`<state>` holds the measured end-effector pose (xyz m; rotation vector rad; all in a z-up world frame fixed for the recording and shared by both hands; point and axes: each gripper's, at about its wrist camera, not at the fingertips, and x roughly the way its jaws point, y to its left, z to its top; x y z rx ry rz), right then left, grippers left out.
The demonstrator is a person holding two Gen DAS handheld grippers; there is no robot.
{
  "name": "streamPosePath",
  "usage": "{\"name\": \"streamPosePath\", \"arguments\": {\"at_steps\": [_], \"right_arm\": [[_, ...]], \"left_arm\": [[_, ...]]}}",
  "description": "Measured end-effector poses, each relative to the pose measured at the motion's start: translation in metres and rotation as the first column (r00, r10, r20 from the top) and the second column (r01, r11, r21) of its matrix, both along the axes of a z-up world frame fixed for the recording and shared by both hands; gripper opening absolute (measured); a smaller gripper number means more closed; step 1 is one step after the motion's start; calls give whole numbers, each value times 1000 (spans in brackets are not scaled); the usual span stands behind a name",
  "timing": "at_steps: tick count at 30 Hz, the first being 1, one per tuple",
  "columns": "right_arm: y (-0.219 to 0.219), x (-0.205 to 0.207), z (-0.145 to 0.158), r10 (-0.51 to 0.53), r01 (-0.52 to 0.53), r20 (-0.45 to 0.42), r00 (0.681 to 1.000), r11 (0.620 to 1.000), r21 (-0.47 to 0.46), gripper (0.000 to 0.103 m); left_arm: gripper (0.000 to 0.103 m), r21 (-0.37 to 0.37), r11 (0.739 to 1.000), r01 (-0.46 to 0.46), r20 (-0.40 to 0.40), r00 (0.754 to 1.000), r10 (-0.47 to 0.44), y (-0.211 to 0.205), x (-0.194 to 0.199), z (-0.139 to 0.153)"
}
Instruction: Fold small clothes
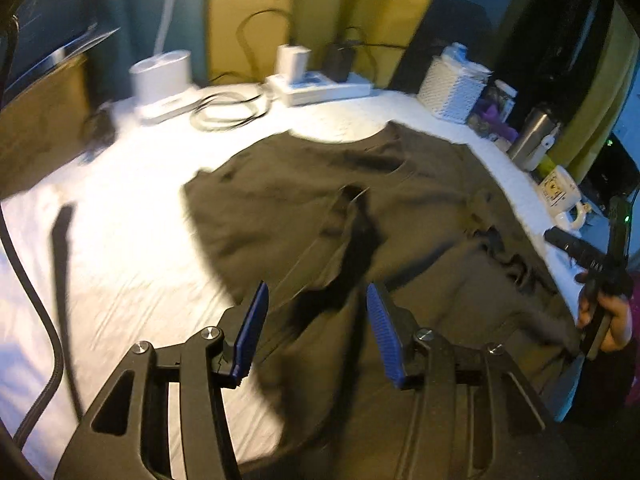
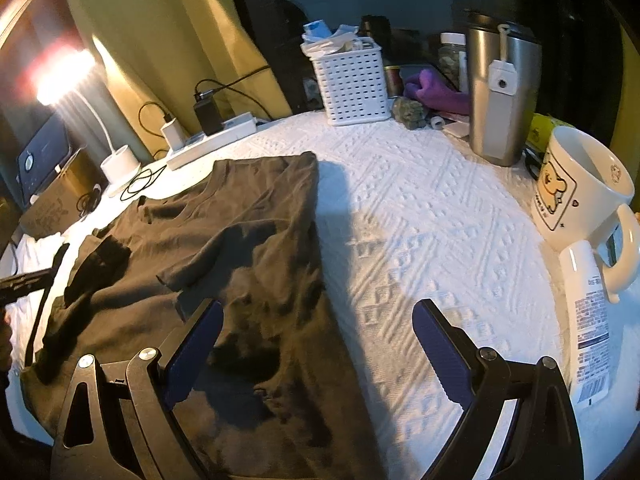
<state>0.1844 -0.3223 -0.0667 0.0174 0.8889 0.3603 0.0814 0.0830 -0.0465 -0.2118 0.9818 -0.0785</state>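
Lying partly folded on a white textured table cover (image 2: 420,216), a dark olive T-shirt (image 2: 248,240) waits between two hand-held grippers.

The shirt looks light, limp and thin, so it would likely sag and wrinkle from any single pinch; the surest holds appear to be its hems and corners, such as the straight folded edge on the right-wrist view's near side. The left gripper (image 1: 314,328) hovers over the cloth with its blue pads parted and nothing clamped between them. The right gripper (image 2: 318,352) stands wide apart, one finger over the shirt's edge, the other over bare cover, gripping nothing. Beyond the shirt sit a white perforated basket (image 2: 352,84), a steel tumbler (image 2: 502,96), a cartoon mug (image 2: 580,188), a power strip (image 2: 212,142) and a lit desk lamp (image 2: 64,76).
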Motion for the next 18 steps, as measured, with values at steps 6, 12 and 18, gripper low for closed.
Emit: {"name": "streamPosePath", "arguments": {"at_steps": [6,12,18], "right_arm": [[22,-5,5,37,-37,3,999,999,-18,96],[35,-13,12,54,-54,15,998,998,-34,96],[26,-18,13,21,-20,13,1000,999,-47,96]], "left_arm": [[51,-33,997,-65,-32,997,64,25,-21,-24],[51,-79,992,-93,-72,994,88,31,-11,-51],[18,-54,998,-44,14,999,44,19,-17,-36]]}}
